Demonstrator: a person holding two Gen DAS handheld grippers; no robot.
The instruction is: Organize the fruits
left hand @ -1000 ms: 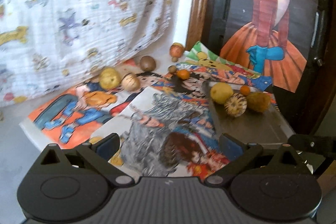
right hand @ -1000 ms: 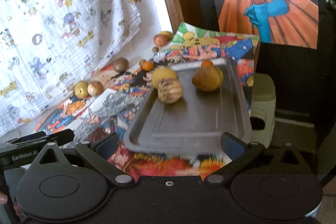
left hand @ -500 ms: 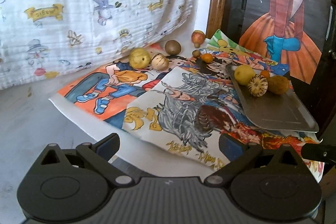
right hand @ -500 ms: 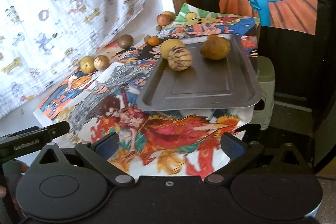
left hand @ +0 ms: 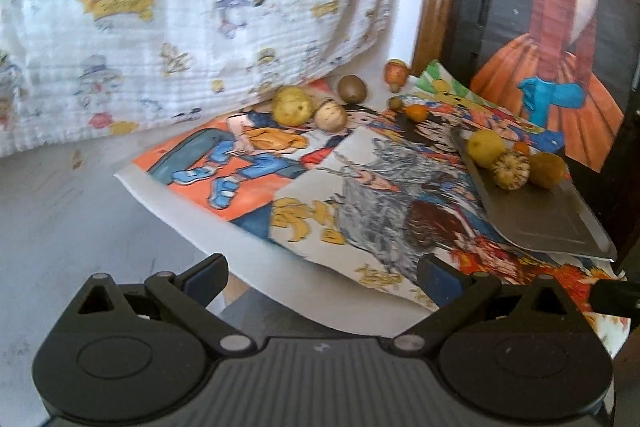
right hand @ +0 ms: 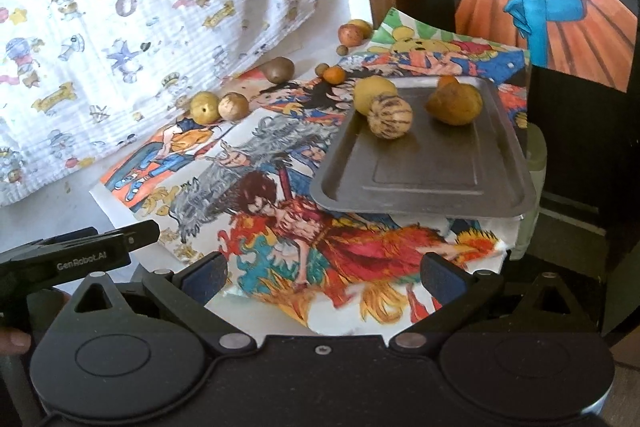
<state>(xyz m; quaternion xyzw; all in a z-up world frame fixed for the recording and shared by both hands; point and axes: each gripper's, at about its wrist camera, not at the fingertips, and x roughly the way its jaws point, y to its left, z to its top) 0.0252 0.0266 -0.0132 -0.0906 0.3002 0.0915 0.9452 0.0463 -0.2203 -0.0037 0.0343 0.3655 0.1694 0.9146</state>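
Left gripper [left hand: 322,273]: jaws spread wide, nothing between them, hanging off the near edge of the table. Right gripper [right hand: 324,273]: same, wide apart and empty, also short of the table edge

Ahead of right gripper: metal tray [right hand: 424,183], on the cartoon posters [right hand: 256,163], carrying a yellow fruit [right hand: 374,93], a striped fruit [right hand: 390,117], a brownish fruit [right hand: 454,103] and a small orange one behind it

Loose fruit lies far-left of the tray, near the printed cloth [left hand: 192,15]: yellow-green fruit [left hand: 293,105] touching a pale round fruit [left hand: 330,116], brown oval fruit [left hand: 352,89], small orange fruit [left hand: 416,112], reddish fruit [left hand: 396,71] at the back

Judgement: the loose pair sits almost dead ahead of the left gripper, tray off to its right; left is better placed for the pick, then a rightward carry
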